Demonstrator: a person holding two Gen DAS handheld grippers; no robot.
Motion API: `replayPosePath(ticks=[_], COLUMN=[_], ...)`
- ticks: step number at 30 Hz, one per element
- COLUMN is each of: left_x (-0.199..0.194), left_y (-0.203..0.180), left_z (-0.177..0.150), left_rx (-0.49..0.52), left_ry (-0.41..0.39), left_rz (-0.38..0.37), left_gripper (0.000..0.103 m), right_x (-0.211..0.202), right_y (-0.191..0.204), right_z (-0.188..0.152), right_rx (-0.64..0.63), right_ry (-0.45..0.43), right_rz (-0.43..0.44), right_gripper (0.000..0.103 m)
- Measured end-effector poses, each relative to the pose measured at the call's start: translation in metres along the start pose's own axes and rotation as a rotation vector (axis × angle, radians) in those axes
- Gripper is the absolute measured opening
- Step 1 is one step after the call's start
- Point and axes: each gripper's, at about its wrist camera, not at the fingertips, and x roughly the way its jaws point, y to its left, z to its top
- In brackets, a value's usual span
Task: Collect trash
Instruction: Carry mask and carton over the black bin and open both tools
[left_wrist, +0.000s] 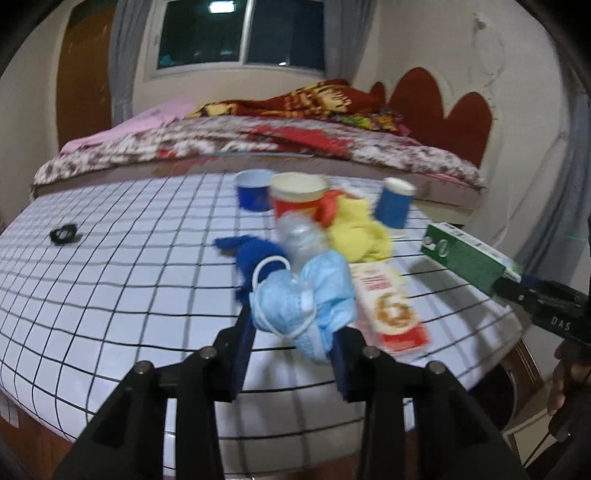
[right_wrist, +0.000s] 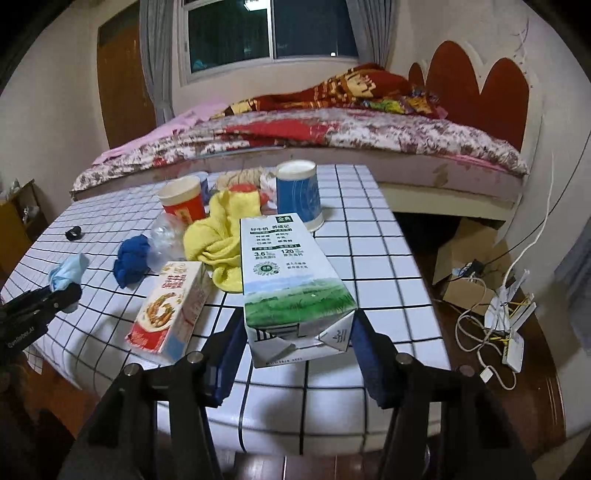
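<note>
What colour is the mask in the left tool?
Light blue mask with white ear loops, clearest in the left wrist view.

We found the table (left_wrist: 110, 295) bare left of the yellow cloth (right_wrist: 221, 236). Cups (right_wrist: 299, 192) and a red carton (right_wrist: 170, 310) crowded around that cloth.

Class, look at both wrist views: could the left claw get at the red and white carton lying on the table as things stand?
Probably not yet: the left claw is shut on a crumpled blue face mask. The red and white carton lies just beside it, with nothing between.
</note>
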Motion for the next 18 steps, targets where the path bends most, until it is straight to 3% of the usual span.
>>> replayPosePath(ticks=[8, 18], left_x=[-0.018, -0.016], left_y=[-0.065, -0.185], left_z=[-0.003, -0.039], left_rx=[0.107, 0.272], left_ry=[-0.004, 0.066], left_rz=[-0.131, -0.349], left_gripper=[0.039, 0.039], right_x=[-0.062, -0.123], right_y=[-0.047, -0.134], right_z=[-0.025, -0.098], right_rx=[0.073, 0.185], right_ry=[-0.055, 0.005], right_rz=[-0.093, -0.247], right_gripper=[0.057, 0.057])
